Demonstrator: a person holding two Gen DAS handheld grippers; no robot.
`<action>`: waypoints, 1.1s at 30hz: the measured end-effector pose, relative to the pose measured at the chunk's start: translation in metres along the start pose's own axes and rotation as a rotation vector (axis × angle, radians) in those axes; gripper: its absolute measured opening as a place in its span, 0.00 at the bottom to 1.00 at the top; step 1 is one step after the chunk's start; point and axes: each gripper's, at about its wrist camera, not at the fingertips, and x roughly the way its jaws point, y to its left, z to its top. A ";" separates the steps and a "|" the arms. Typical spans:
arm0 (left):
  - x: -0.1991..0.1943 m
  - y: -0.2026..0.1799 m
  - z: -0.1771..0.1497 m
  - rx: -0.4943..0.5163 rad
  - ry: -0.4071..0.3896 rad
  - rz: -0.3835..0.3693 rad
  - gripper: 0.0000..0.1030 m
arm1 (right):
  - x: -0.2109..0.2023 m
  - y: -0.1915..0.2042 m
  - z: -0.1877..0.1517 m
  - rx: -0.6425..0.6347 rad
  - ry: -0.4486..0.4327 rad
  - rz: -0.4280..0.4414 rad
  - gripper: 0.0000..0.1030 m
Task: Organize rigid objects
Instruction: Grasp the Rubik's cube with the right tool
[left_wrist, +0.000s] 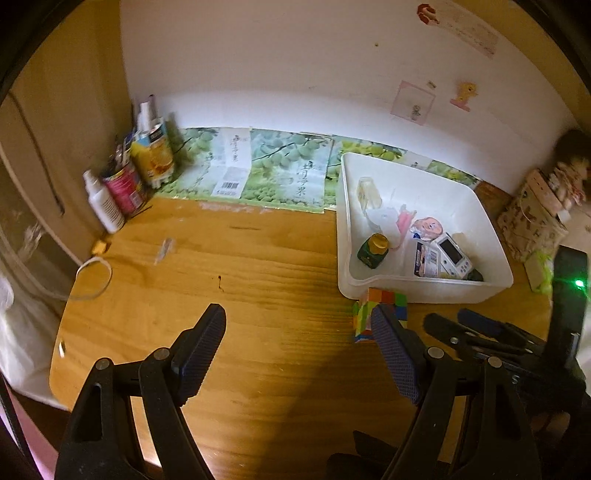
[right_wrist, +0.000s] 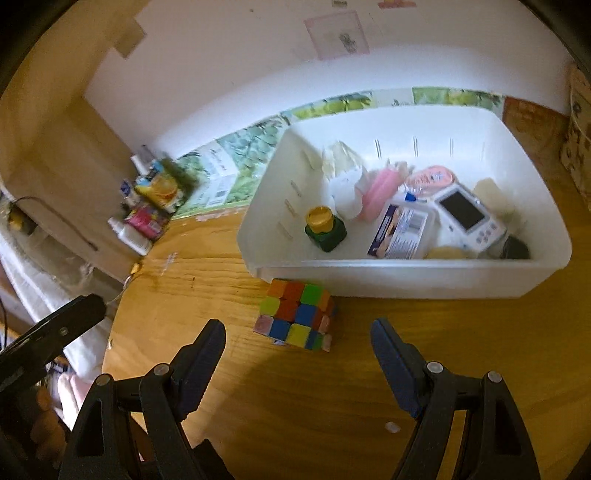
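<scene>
A scrambled colour cube lies on the wooden table just in front of the white bin. My right gripper hovers open near the cube, which sits just beyond the gap between its tips, untouched. In the left wrist view the cube peeks out behind the right finger of my left gripper, which is open over bare wood with nothing between its fingers. The bin holds a green bottle with a gold cap, a white handheld device, a printed pack and several other small items.
Bottles and cans cluster at the back left corner against a wooden cabinet. A white cable loops at the table's left edge. Green printed sheets line the wall base. A patterned bag stands right of the bin.
</scene>
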 end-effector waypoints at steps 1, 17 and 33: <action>0.001 0.003 0.001 0.012 0.000 -0.007 0.81 | 0.005 0.004 -0.001 0.014 0.005 -0.009 0.79; 0.015 0.051 0.024 0.087 -0.005 -0.063 0.81 | 0.086 0.027 0.000 0.234 0.187 -0.151 0.79; 0.043 0.049 0.031 0.111 0.072 -0.085 0.81 | 0.115 0.018 0.005 0.259 0.229 -0.207 0.76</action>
